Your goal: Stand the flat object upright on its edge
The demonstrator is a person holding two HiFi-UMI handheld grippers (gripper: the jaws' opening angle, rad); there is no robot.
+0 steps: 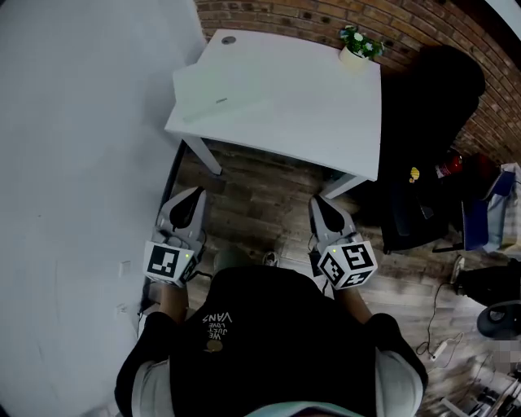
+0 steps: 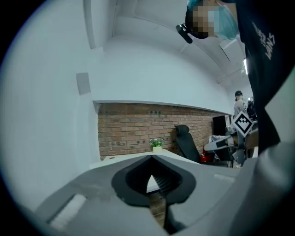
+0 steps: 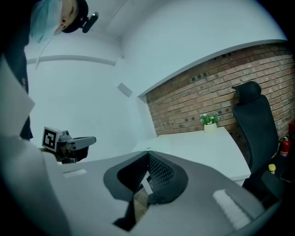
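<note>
A flat pale slab (image 1: 220, 96) lies on its face at the left end of the white table (image 1: 326, 114). Both grippers hang in front of the person's body over the wooden floor, short of the table's near edge. My left gripper (image 1: 194, 197) is shut and holds nothing; in its own view the jaw tips (image 2: 151, 156) meet, pointing toward the table. My right gripper (image 1: 319, 204) is also shut and empty, its tips (image 3: 147, 153) closed against each other. Each gripper shows in the other's view, off to the side.
A small potted plant (image 1: 358, 45) stands at the table's far right corner, against the brick wall (image 1: 326, 16). A black office chair (image 1: 431, 122) stands right of the table, with bags and cables on the floor beyond. A white wall (image 1: 81, 122) runs along the left.
</note>
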